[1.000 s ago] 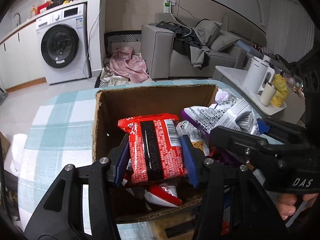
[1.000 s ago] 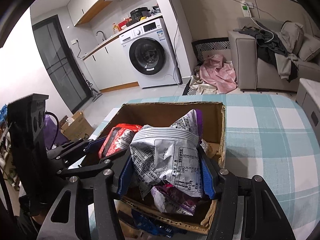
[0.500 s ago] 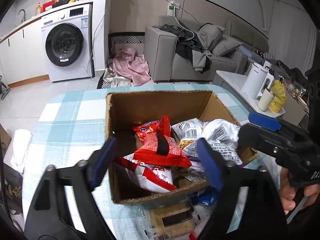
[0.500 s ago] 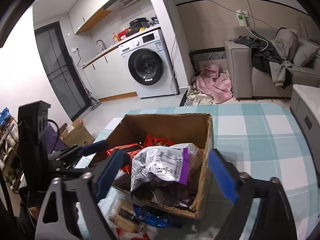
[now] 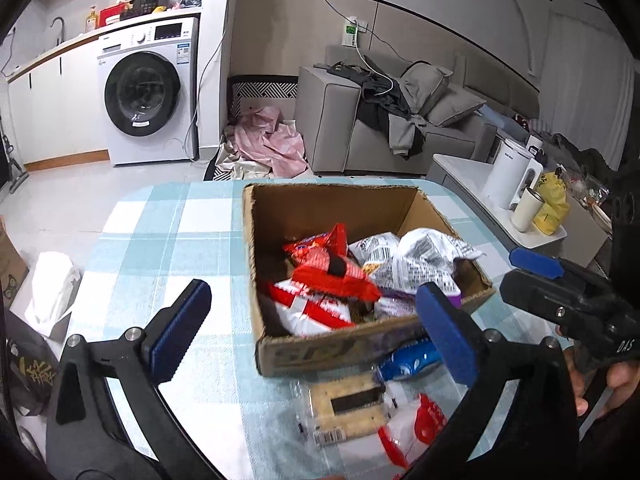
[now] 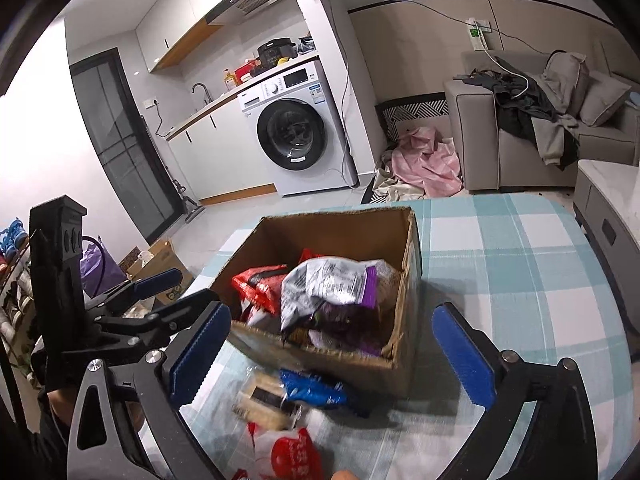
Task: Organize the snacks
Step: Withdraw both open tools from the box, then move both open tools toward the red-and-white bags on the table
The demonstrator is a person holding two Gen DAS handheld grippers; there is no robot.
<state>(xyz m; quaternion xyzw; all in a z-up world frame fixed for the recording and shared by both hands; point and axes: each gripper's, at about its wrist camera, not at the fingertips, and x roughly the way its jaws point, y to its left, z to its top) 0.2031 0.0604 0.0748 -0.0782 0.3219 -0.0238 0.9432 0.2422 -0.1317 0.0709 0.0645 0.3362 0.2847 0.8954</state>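
Both jaws of the left hand-held gripper (image 5: pixel 308 324) are spreading wide and gripping nothing; its blue pads are hanging apart over the near edge of the cardboard box (image 5: pixel 336 350), with the box's near left corner showing between them. The right hand-held gripper (image 6: pixel 332 350) is opening just as wide and is also holding nothing, its pads flanking the near wall of the same box.

Readable writing is scarce. White letters "DAS" are showing on the black body of the right hand-held gripper where it is entering the left wrist view at the right edge. Faded print is running along the box's near wall, too blurred to read. A barcode is showing on the cracker pack (image 5: pixel 346 410), and dense small print is covering the grey and purple bag (image 6: pixel 332 284), none of it legible.

The box is sitting on the checked bench (image 5: pixel 168 240), just beyond both sets of pads. Inside it, a red packet (image 5: pixel 332 268) is lying on the left, on top of other red and white wrappers, and the grey and purple bag is lying on the right. Outside the box, against its near wall, a blue packet (image 6: pixel 314 390) is lying beside the cracker pack, and a red and white packet (image 6: pixel 290 454) is lying nearest, below and between the pads.
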